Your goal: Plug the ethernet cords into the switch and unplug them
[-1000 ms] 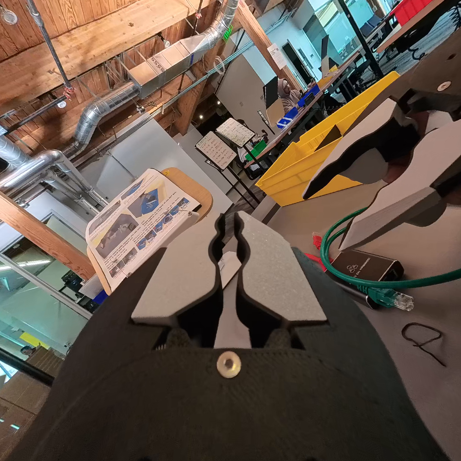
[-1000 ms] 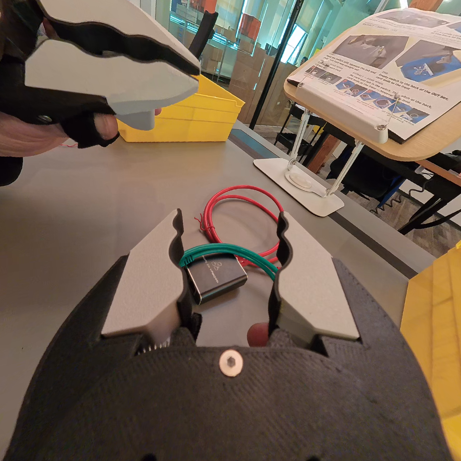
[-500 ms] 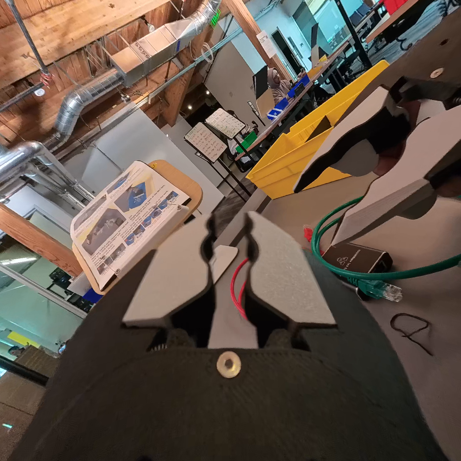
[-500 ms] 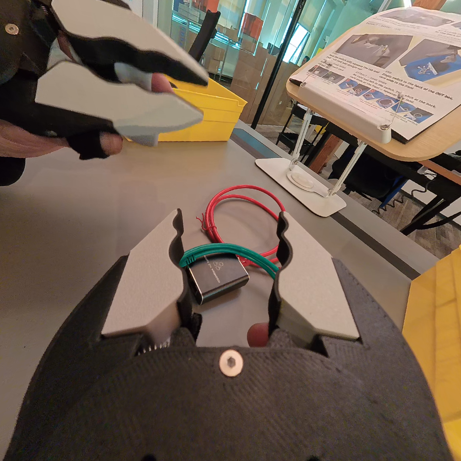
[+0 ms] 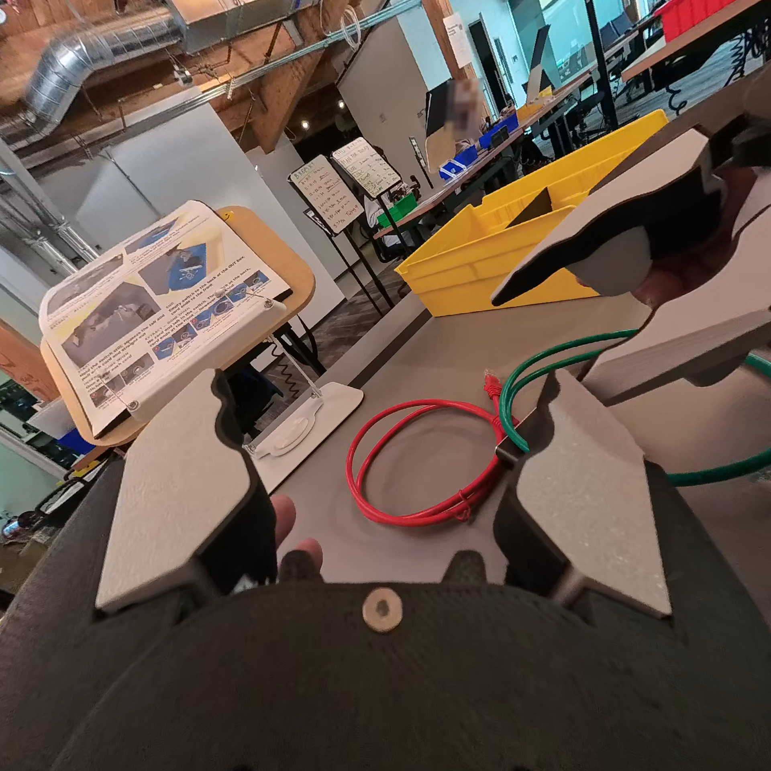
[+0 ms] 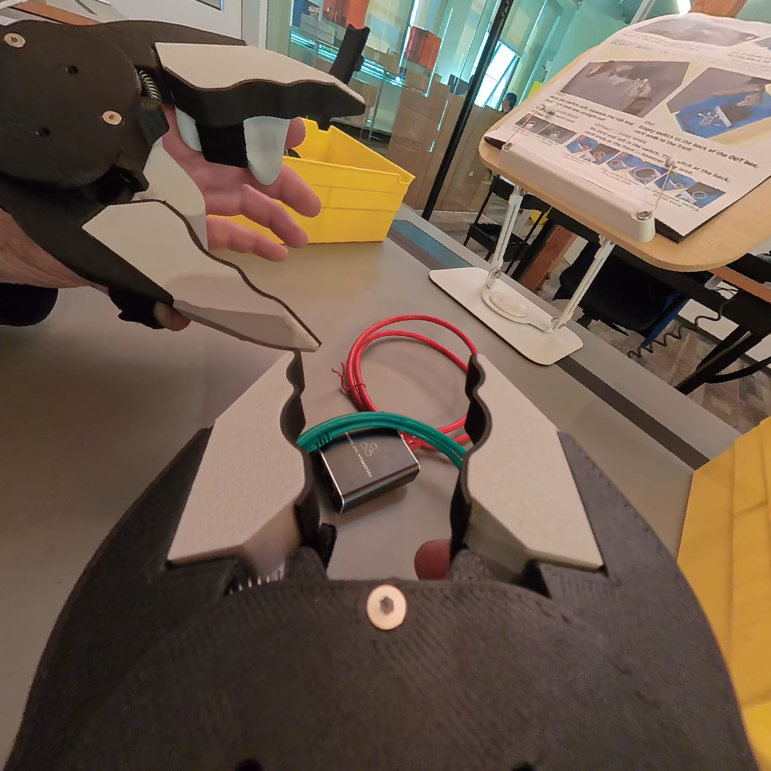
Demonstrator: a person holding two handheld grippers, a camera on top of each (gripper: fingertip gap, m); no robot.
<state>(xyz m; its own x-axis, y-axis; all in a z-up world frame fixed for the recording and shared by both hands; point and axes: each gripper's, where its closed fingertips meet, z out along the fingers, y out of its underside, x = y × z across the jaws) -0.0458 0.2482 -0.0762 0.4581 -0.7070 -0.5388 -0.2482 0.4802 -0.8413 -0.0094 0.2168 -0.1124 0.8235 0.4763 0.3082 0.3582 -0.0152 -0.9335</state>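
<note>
The small black switch (image 6: 371, 471) lies on the grey table between the fingers of my right gripper (image 6: 386, 361), which is open and empty just above it. A green ethernet cord (image 6: 375, 419) lies across the switch's far edge. A coiled red ethernet cord (image 6: 417, 321) lies just beyond. My left gripper (image 5: 388, 377) is open wide and empty, hovering over the red cord (image 5: 354, 459), with the green cord (image 5: 542, 367) to its right. Only a corner of the switch (image 5: 507, 452) shows there. Each gripper also shows in the other's view: left (image 6: 336, 225), right (image 5: 542, 333).
A yellow bin (image 6: 354, 196) stands at the table's far side and another (image 6: 730, 542) at the right edge. An instruction board (image 5: 167, 300) on a white stand (image 6: 500, 313) sits by the table's edge behind the red cord. A person's bare fingers (image 6: 258, 196) hold the left gripper.
My left gripper has gone from shut to wide open and has tilted down toward the table over the red cord. My right gripper has stayed open over the switch.
</note>
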